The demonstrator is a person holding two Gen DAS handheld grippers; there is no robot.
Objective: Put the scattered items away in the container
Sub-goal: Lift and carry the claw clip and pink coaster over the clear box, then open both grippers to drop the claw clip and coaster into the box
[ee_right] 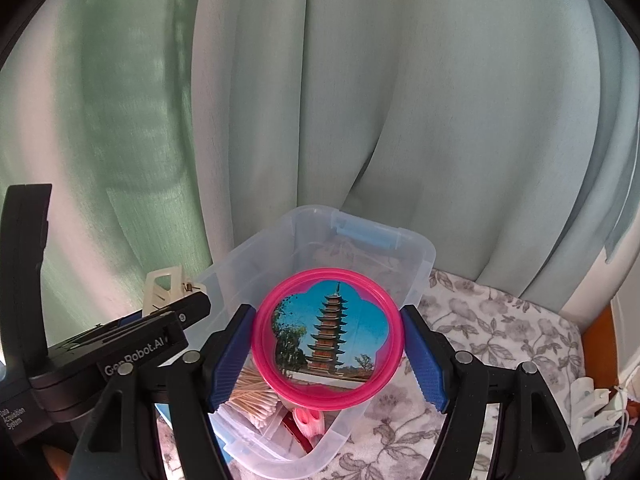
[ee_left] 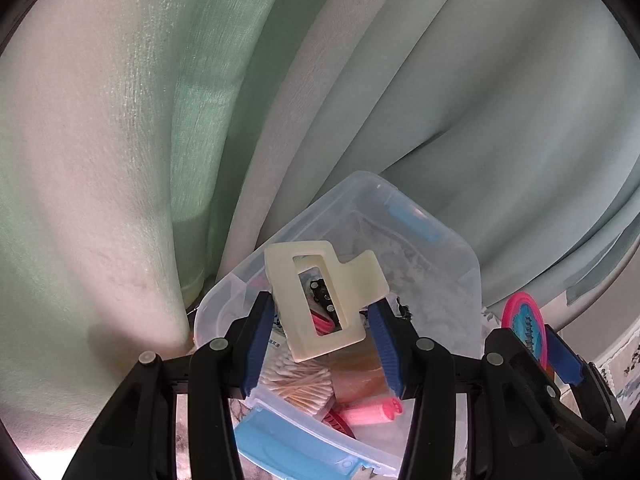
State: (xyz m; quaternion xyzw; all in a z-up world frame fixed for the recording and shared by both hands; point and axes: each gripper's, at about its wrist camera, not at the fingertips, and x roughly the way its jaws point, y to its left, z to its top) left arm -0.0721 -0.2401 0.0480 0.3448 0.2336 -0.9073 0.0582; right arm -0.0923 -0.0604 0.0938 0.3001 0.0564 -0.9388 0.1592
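The left gripper (ee_left: 326,320) pinches a cream hair claw (ee_left: 320,300) over the clear bin (ee_left: 460,264). Its own view shows swabs (ee_left: 298,388) and a pink roller (ee_left: 372,408) inside. The right gripper (ee_right: 328,340) clamps a pink round mirror (ee_right: 327,332) (pagoda picture on its face) above the bin; only this view shows the floral cloth (ee_right: 500,332) beneath.

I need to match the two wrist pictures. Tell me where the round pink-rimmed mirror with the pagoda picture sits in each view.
Left wrist view: the round pink-rimmed pagoda mirror is at the lower right edge, seen nearly edge-on, clamped in the right gripper.
Right wrist view: the mirror is centre, facing the camera, between the blue pads.
Shared landmark: the clear plastic storage box, below the mirror in both.
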